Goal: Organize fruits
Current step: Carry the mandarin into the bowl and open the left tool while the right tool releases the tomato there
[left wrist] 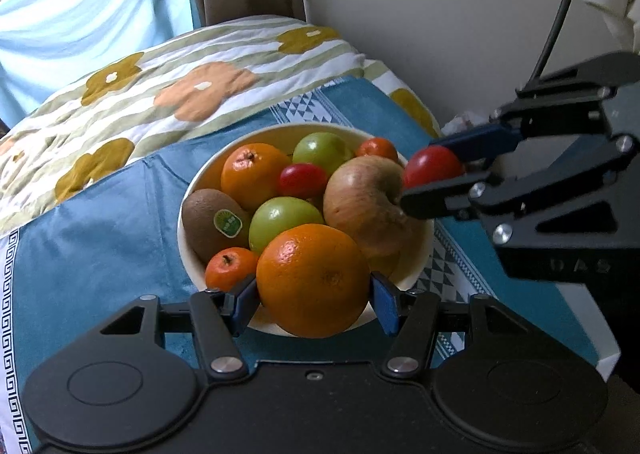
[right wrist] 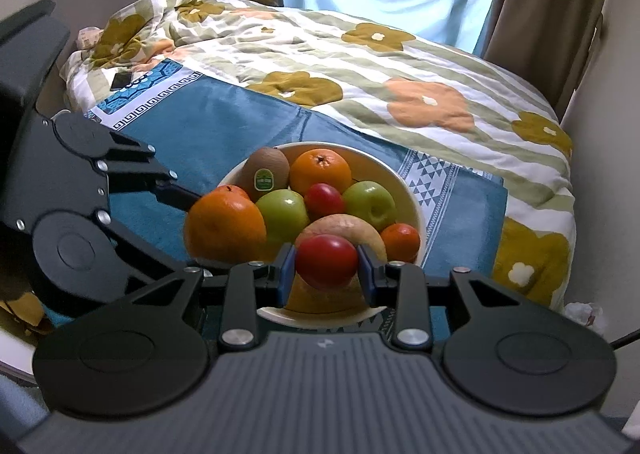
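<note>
The left gripper [left wrist: 314,300] holds a large orange [left wrist: 313,280] between its fingers over the bowl [left wrist: 424,254]; the right gripper [right wrist: 326,274] clamps a red tomato [right wrist: 326,262]. Lower each into a free gap before releasing.

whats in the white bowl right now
The bowl holds a kiwi, two green apples, an orange, two small mandarins, a red fruit and a big apple. Anything beneath is covered.
</note>
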The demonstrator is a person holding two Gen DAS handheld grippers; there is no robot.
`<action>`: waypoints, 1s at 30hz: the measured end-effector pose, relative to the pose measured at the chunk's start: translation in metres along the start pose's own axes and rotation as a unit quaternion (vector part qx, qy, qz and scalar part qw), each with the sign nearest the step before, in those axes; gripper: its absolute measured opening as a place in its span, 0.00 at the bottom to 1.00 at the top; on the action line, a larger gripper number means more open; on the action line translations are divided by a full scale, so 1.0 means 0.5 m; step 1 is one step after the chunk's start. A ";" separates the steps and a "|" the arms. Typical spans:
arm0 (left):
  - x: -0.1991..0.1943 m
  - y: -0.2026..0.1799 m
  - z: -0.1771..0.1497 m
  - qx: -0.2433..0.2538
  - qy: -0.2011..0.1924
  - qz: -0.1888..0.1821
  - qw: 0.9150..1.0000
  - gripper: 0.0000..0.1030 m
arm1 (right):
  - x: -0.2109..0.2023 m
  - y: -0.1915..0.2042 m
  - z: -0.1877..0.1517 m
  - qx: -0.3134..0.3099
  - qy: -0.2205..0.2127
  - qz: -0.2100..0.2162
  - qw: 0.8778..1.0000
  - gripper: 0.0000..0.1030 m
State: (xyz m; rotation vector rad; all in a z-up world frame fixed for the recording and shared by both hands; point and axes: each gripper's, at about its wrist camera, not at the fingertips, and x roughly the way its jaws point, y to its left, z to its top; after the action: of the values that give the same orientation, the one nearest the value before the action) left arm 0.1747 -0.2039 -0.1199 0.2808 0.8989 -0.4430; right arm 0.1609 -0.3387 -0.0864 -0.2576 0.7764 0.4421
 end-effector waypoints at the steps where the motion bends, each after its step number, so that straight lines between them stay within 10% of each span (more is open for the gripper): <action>1: -0.005 -0.003 0.000 0.004 -0.008 0.005 1.000 0.71 | 0.000 -0.002 -0.001 0.001 0.000 -0.001 1.000 0.47; 4: -0.029 -0.002 0.005 0.014 -0.032 0.016 0.999 0.84 | 0.000 -0.006 -0.002 0.005 -0.002 -0.001 1.000 0.47; 30: -0.131 0.134 -0.045 -0.092 -0.031 0.081 0.992 0.84 | 0.099 0.045 0.106 -0.031 -0.018 0.042 0.998 0.47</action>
State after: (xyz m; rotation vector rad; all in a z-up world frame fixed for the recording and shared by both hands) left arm 0.1561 -0.1197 -0.0774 0.1691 0.8430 -0.2166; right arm 0.2143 -0.2842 -0.0870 -0.2748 0.7407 0.5486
